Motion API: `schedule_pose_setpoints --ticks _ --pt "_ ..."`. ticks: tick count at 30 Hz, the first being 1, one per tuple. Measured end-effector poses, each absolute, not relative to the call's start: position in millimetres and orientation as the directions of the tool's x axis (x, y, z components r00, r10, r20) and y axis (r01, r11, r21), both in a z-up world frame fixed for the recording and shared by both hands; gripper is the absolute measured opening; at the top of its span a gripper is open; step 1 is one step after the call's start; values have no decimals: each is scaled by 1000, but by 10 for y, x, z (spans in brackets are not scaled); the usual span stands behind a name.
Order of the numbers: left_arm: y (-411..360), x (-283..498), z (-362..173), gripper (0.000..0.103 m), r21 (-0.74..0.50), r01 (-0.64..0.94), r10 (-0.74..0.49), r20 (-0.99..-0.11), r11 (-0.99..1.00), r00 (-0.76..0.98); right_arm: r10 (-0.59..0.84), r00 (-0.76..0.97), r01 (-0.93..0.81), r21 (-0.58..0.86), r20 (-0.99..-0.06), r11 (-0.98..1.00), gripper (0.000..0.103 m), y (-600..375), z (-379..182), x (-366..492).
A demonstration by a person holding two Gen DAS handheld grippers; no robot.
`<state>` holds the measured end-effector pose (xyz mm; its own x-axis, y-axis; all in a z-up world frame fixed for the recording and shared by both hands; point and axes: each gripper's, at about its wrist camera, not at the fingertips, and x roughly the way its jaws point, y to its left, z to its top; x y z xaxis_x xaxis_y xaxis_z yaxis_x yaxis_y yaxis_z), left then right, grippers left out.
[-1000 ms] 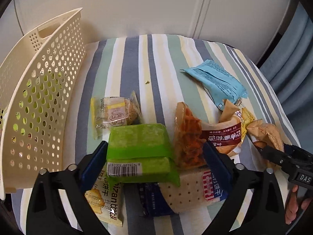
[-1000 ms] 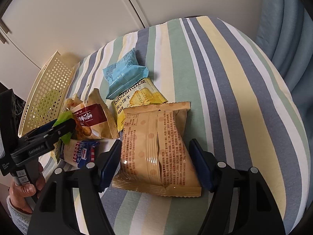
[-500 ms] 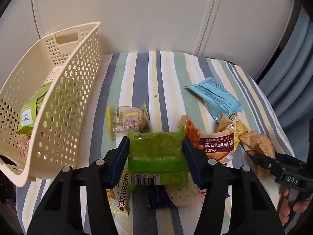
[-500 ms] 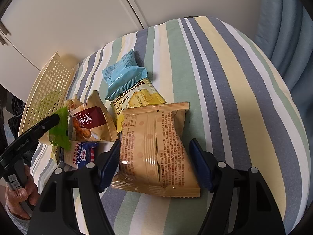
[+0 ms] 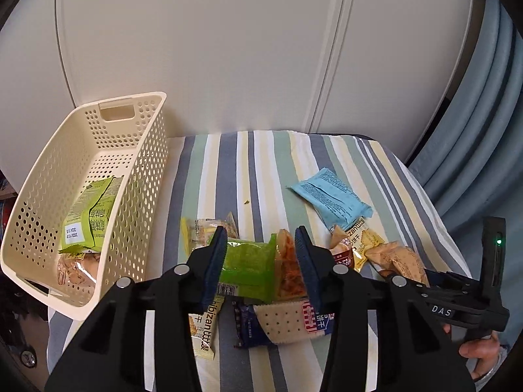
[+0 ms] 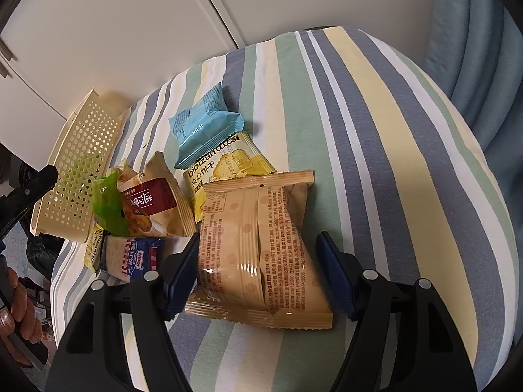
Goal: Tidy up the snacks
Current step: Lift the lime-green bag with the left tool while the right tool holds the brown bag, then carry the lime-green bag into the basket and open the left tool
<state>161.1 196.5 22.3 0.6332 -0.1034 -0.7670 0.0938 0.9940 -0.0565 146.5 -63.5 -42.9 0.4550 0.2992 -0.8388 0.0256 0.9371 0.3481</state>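
Note:
My left gripper (image 5: 261,238) is shut on a crumpled green packet (image 5: 248,264), held just above the snack pile. The end of an orange snack packet (image 5: 287,268) is pressed against its right pad. A cream perforated basket (image 5: 143,176) stands to the left and holds a lime-green packet (image 5: 91,215). My right gripper (image 6: 259,238) is open, its fingers on either side of a beige packet (image 6: 258,254) that lies flat on the striped cloth. In the right wrist view the green packet (image 6: 106,202) stands up beside the maroon-labelled packet (image 6: 150,202).
A light blue packet (image 5: 330,199), a yellow biscuit packet (image 6: 228,166), a blue-and-white cracker packet (image 5: 287,320) and a small clear-wrapped snack (image 5: 202,232) lie on the striped cloth (image 6: 376,130). White cabinet doors rise behind. A blue curtain (image 5: 483,130) hangs at the right.
My left gripper went from wide open around the green packet to shut on it, squeezing it narrower, then tilted up so the basket's inside shows. The right gripper stayed put and open.

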Motion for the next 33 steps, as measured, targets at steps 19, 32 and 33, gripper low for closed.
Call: schedule_pose_setpoints --ticks 19,32,33 --pt "2014 1977 -617 65 -14 32 -28 -872 999 488 307 450 15 351 -838 936 70 -614 -420 1474" --pt "2091 1550 182 63 -60 56 -82 -744 997 663 295 450 13 337 -843 941 70 -590 -426 1474" --pt "2127 1510 278 63 -61 55 -82 -729 997 679 294 452 16 337 -842 941 70 -595 -426 1471"
